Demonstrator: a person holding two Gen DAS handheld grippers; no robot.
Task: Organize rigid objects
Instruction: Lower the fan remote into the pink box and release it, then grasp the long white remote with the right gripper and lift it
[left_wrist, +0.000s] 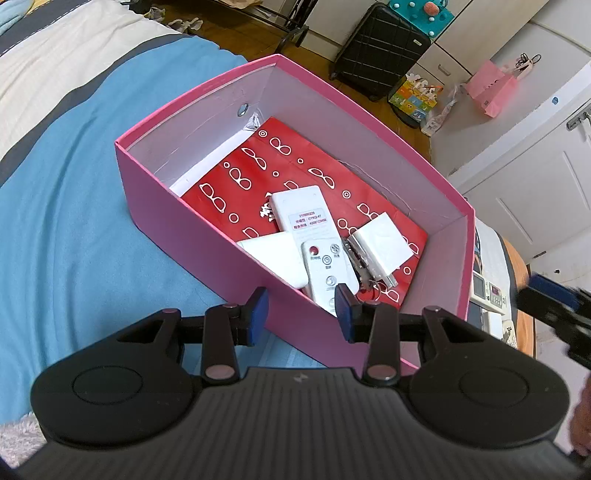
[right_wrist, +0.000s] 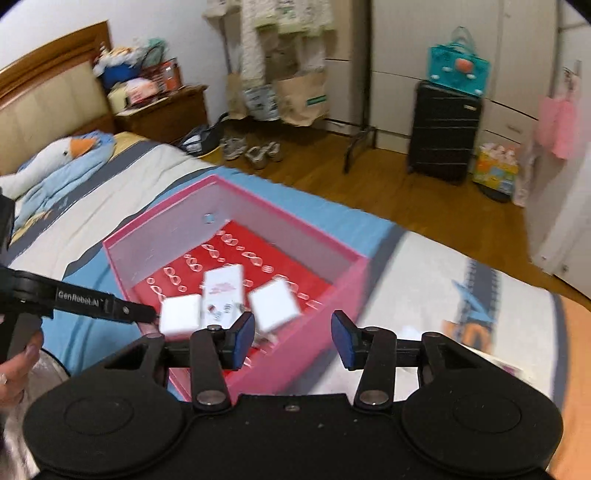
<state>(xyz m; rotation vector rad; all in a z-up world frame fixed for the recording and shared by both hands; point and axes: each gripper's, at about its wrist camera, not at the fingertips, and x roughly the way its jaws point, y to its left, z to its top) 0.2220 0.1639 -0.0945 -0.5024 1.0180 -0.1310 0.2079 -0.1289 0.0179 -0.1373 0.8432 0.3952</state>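
A pink box (left_wrist: 166, 206) sits on the bed, also in the right wrist view (right_wrist: 317, 354). Inside on red patterned paper (left_wrist: 295, 162) lie a large white remote (left_wrist: 303, 214), a small white remote (left_wrist: 325, 273), a white square box (left_wrist: 380, 243), a white flat box (left_wrist: 273, 254) and keys (left_wrist: 364, 275). My left gripper (left_wrist: 301, 310) is open and empty above the box's near wall. My right gripper (right_wrist: 293, 339) is open and empty just above the box's near right corner; it shows at the left wrist view's right edge (left_wrist: 554, 306). The right wrist view is blurred.
The bed has a blue and cream cover (left_wrist: 74, 229). A goose plush (right_wrist: 44, 162) lies near the headboard. A black suitcase (right_wrist: 443, 129), bags and shoes (right_wrist: 255, 149) stand on the wooden floor. More remotes (left_wrist: 489, 291) lie right of the box.
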